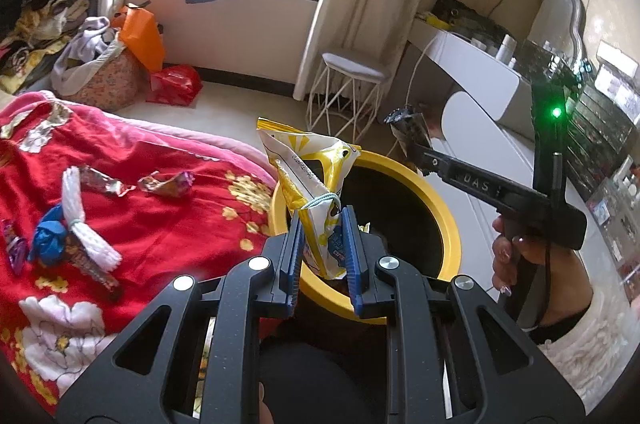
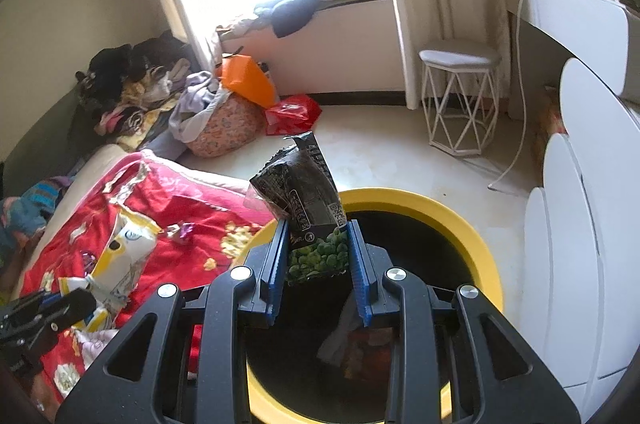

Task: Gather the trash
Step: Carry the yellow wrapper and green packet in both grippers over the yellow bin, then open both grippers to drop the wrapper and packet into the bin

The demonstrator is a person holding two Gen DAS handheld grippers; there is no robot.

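Observation:
My left gripper (image 1: 322, 220) is shut on a yellow and white snack bag (image 1: 310, 184) tied with a string, held over the near rim of a round yellow bin (image 1: 444, 208) beside the bed. My right gripper (image 2: 318, 232) is shut on a black snack packet with green peas printed on it (image 2: 310, 212), held above the same yellow bin (image 2: 472, 236), which has wrappers at its bottom. In the left wrist view the right gripper (image 1: 402, 128) reaches in from the right with the black packet. Several wrappers (image 1: 164, 182) and a white foam net (image 1: 86, 224) lie on the red blanket (image 1: 160, 236).
The bed with the red floral blanket fills the left. A white wire stool (image 2: 460, 96) stands on the pale floor behind the bin. White rounded cabinets (image 2: 572, 244) line the right. Bags and piled clothes (image 2: 216, 112) sit by the window seat. A hand (image 1: 508, 256) holds the right gripper.

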